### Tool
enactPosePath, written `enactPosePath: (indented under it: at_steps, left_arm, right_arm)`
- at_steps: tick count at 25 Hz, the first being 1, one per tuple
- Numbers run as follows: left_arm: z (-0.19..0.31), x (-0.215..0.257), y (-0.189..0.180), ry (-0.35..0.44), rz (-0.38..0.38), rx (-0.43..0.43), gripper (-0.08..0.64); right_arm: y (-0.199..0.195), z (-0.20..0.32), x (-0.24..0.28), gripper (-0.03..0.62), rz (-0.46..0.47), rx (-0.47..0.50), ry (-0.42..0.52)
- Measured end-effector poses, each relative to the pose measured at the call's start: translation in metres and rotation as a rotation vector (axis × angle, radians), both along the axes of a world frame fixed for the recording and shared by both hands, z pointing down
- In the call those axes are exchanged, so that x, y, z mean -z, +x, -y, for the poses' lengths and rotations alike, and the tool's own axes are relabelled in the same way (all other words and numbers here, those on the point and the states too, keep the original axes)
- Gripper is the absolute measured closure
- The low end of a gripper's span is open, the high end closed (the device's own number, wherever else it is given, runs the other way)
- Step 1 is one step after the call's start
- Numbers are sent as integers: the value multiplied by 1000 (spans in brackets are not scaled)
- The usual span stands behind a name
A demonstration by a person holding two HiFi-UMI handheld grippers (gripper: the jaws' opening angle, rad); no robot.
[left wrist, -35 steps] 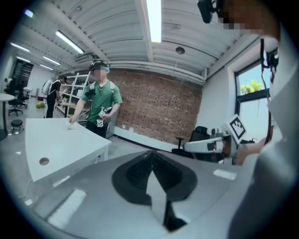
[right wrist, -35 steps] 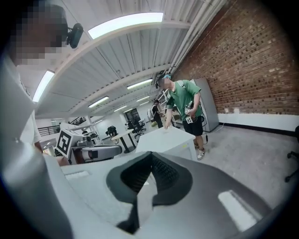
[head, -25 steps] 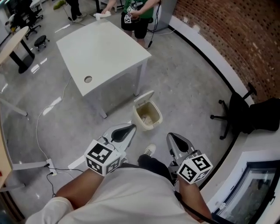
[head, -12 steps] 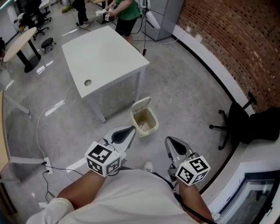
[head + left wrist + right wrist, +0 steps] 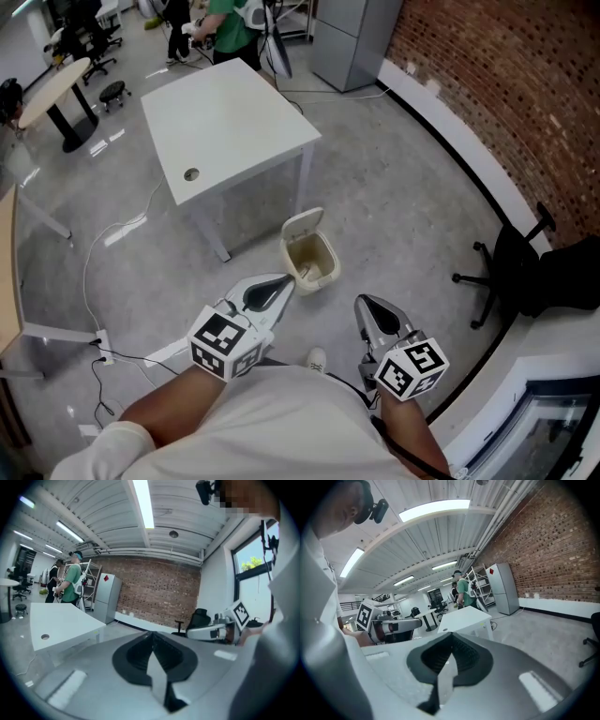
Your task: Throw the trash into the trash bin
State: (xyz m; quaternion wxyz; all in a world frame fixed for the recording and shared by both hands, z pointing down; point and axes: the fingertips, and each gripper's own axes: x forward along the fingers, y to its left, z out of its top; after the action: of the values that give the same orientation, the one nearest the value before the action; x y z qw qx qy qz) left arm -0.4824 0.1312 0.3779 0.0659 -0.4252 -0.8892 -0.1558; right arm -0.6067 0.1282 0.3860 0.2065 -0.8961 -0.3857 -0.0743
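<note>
The left claw (image 5: 277, 284) is closed, its two jaws pressed together with nothing between them. The left gripper view shows the dark pads meeting along one line. The right claw (image 5: 365, 304) is closed and empty as well, its pads together in the right gripper view. Both point forward and a little downward, side by side but apart. Each has a marker cube at its rear, the left one (image 5: 225, 343) and the right one (image 5: 412, 367), just ahead of the person's forearms. A shoe (image 5: 318, 357) shows on the floor (image 5: 403, 206) between the two.

The trash bin (image 5: 310, 257) stands on the floor just ahead of the left claw's tip. Its lid (image 5: 302, 223) is swung up on the far side, and something pale lies inside, too small to make out. Just beyond the bin is the near corner leg of a white table (image 5: 230, 108) with a bare top and a small round hole (image 5: 191, 173).

A cable (image 5: 101, 251) trails across the floor to the left. To the right, a black chair (image 5: 523, 267) stands near a brick wall (image 5: 506, 66). Past the table are a grey cabinet (image 5: 349, 37) and a person in a green top (image 5: 223, 21).
</note>
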Motion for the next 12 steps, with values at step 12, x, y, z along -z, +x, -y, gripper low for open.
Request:
enactPosePath:
  at_steps: [12]
  left_arm:
    - [8, -4, -2, 4, -17, -7, 551]
  right_arm:
    - [-1, 4, -5, 591, 18, 4, 8]
